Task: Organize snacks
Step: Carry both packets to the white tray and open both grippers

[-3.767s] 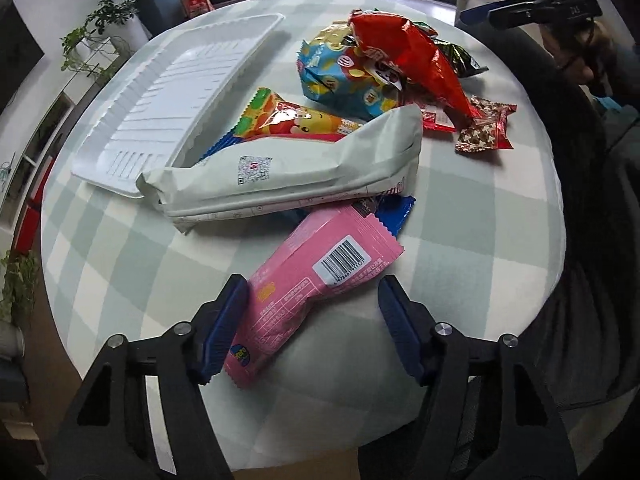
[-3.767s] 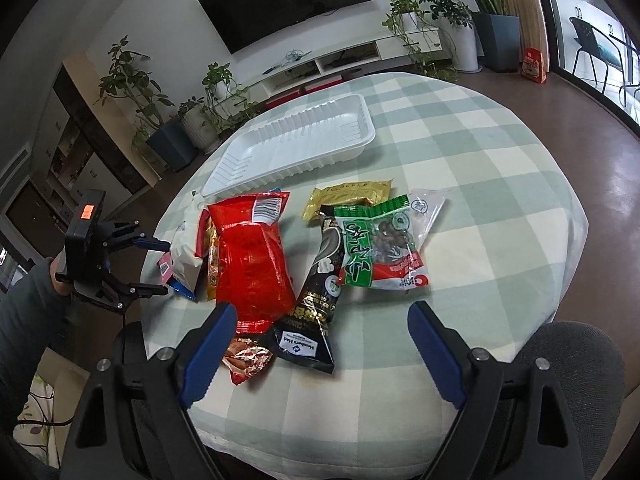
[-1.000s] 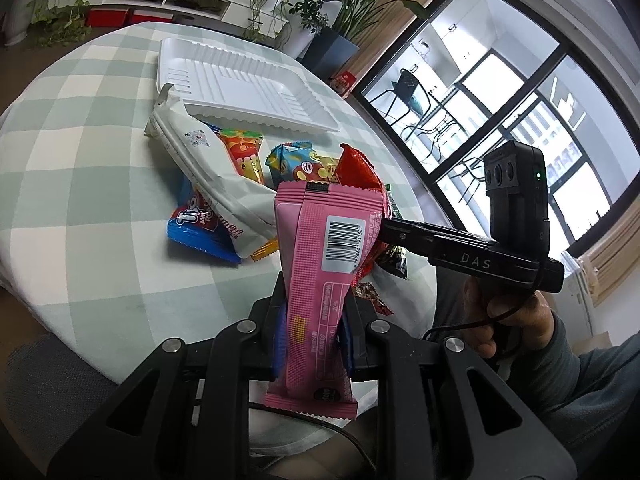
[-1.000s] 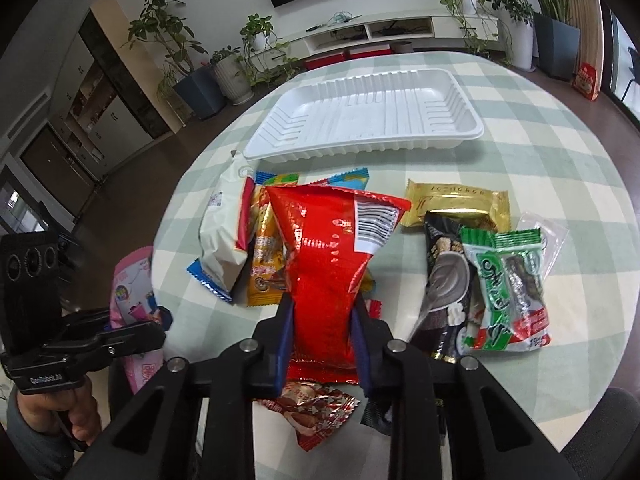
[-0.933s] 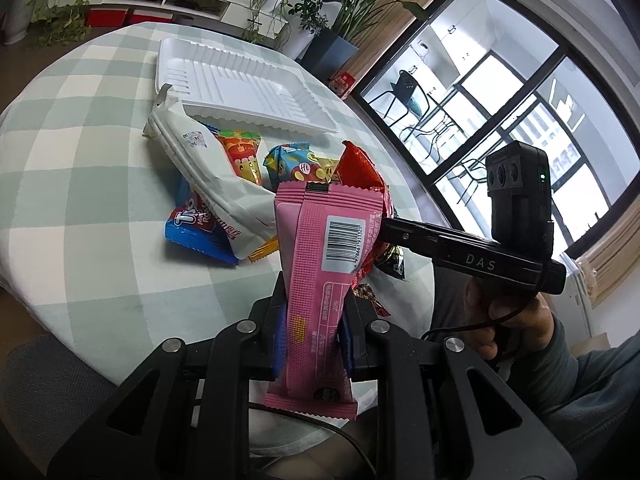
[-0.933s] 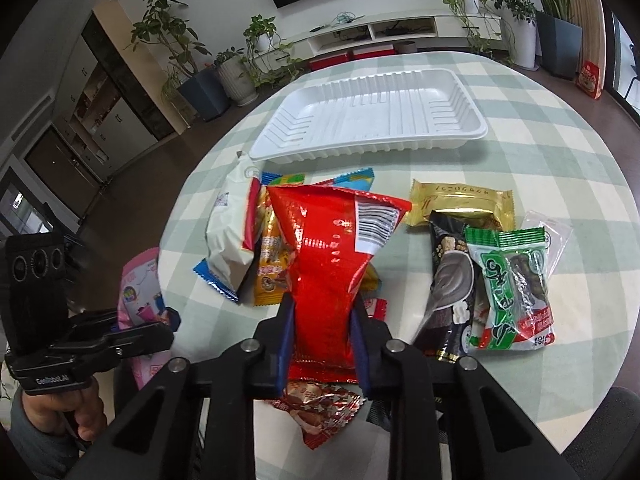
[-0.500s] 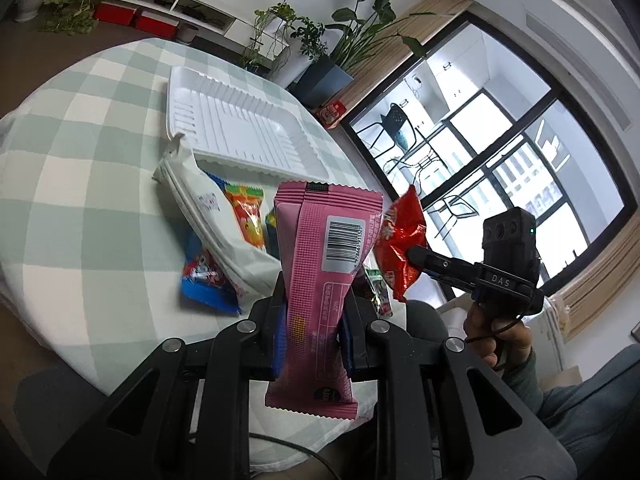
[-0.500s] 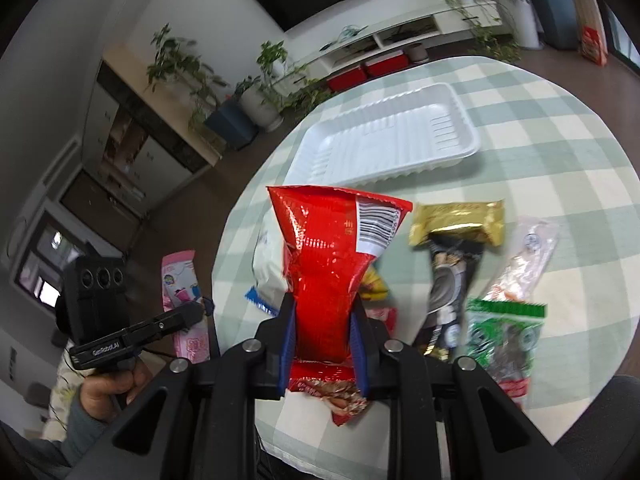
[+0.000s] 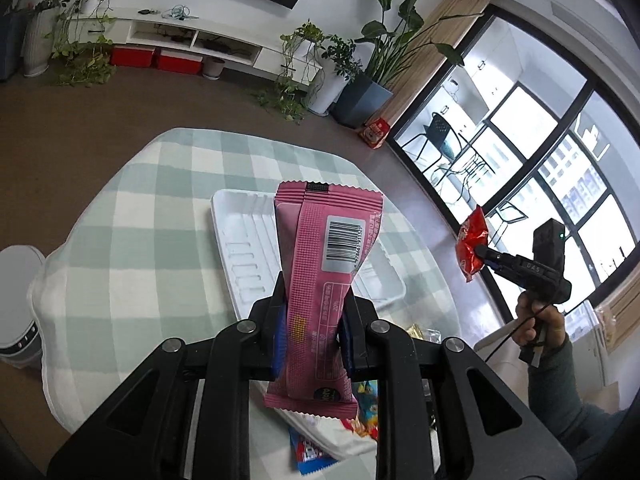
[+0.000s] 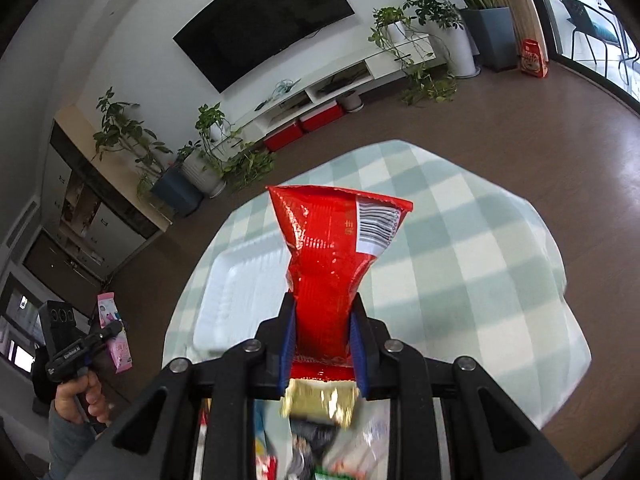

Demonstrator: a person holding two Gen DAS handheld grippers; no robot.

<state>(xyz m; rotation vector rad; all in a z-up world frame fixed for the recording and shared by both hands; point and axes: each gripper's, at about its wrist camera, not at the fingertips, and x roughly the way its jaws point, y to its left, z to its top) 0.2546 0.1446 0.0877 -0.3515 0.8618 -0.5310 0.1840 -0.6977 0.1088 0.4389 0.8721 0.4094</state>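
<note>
My left gripper [image 9: 313,332] is shut on a pink snack pack [image 9: 328,264] with a barcode, held upright in the air above the table. Behind it lies the empty white tray [image 9: 240,248]. My right gripper [image 10: 323,344] is shut on a red foil snack bag [image 10: 332,256], also lifted, with the white tray [image 10: 228,292] beyond it. In the left wrist view the right gripper [image 9: 486,254] shows at the right with the red bag [image 9: 472,248]. In the right wrist view the left gripper [image 10: 114,330] holds the pink pack [image 10: 114,336] at the far left.
The round table has a green and white checked cloth [image 9: 140,240]. Other snacks lie below the grippers: a white pack and a blue pack [image 9: 316,448], a gold pack [image 10: 320,400] and a black one. A white bin [image 9: 18,308] stands left of the table.
Both grippers have risen and tilted up, carrying the pink pack and the red bag higher. The tray now sits behind each held snack and the snack pile has dropped to the bottom edge.
</note>
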